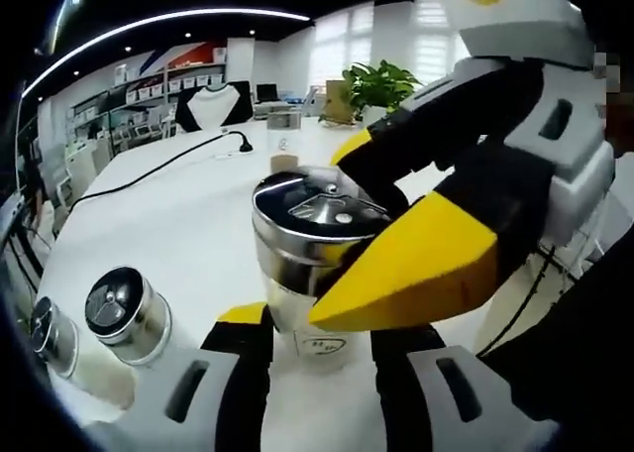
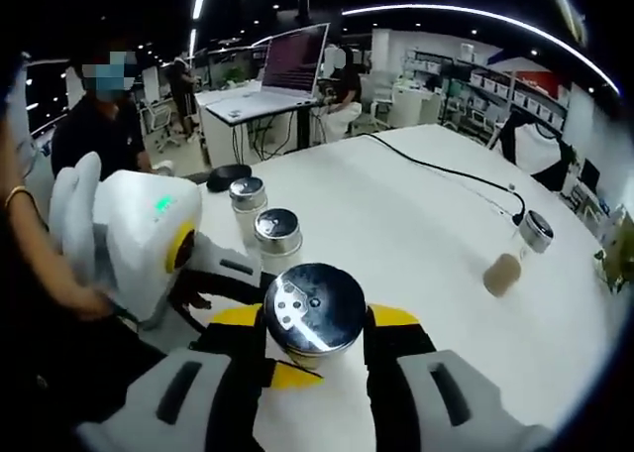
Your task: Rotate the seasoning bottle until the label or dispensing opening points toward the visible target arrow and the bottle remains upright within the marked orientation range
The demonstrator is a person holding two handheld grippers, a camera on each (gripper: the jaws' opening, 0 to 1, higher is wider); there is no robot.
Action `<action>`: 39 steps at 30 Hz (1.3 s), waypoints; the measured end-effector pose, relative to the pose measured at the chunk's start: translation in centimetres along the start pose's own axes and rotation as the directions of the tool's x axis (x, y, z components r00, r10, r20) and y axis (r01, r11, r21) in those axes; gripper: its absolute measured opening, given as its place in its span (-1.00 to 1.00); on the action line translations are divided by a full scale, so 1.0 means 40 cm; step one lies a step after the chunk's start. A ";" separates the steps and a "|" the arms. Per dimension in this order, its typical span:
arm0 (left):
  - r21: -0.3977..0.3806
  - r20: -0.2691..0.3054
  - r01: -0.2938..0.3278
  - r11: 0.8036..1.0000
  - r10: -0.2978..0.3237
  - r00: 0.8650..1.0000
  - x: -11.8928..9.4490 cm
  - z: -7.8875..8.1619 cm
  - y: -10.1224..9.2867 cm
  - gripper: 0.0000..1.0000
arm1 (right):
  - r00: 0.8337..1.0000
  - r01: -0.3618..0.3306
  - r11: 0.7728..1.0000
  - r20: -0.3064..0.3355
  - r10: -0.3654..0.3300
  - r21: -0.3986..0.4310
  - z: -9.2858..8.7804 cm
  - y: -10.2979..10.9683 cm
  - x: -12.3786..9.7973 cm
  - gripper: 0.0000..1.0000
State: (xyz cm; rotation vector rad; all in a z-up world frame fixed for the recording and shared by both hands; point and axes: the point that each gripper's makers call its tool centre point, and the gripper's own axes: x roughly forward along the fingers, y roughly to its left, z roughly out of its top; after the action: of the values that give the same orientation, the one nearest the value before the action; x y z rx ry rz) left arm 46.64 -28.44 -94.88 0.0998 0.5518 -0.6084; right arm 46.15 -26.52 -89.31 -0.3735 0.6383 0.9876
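Two tools (image 2: 315, 358) (image 1: 322, 358) grip upright seasoning bottle (image 2: 315, 313) on white bench (image 2: 426, 244); open-plan office, shelves (image 2: 466, 75), laptop (image 2: 282, 75) behind.

Bottle (image 1: 307, 264) label partly behind fingers (image 1: 416, 264)

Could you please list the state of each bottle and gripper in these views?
Held bottle: upright, lid shut, gripped by both grippers.
Left gripper: shut on the bottle's glass body.
Right gripper: shut on the bottle, at its lid.
Two near bottles: upright, untouched.
Far bottle: tilted on the table.
Laptop: open.
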 end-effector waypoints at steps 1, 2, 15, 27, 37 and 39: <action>-0.002 -0.002 0.002 1.000 -0.002 1.000 -0.001 -0.001 0.002 -0.17 | 1.000 0.003 1.000 0.001 -0.003 -0.001 0.000 0.000 0.001 -0.25; -0.005 -0.002 0.003 1.000 -0.003 1.000 0.000 -0.001 0.002 -0.17 | 1.000 0.010 1.000 0.001 -0.010 0.005 0.000 -0.002 0.002 -0.25; 0.035 0.045 0.048 0.998 -0.050 0.998 -0.047 0.021 0.007 -0.11 | 0.996 -0.088 0.994 0.014 0.089 -0.069 0.002 -0.006 0.005 -0.25; 0.108 0.077 0.103 0.989 -0.111 0.991 -0.125 0.011 -0.026 0.26 | 0.990 -0.141 0.982 0.006 0.142 -0.127 0.014 -0.016 0.021 -0.26; 0.013 0.113 0.048 0.999 -0.050 0.992 -0.195 -0.035 0.015 0.56 | 0.976 -0.217 0.948 -0.030 0.216 -0.234 0.021 -0.024 0.026 -0.25; -0.006 0.104 0.021 1.000 -0.020 0.994 -0.213 -0.051 0.032 0.60 | 0.974 -0.225 0.941 -0.038 0.223 -0.252 0.022 -0.025 0.026 -0.25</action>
State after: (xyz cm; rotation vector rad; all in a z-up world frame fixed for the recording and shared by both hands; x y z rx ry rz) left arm 40.60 -22.50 -92.29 0.0553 0.4552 -0.6277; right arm 47.71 -25.86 -89.31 -0.5410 0.5711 1.2932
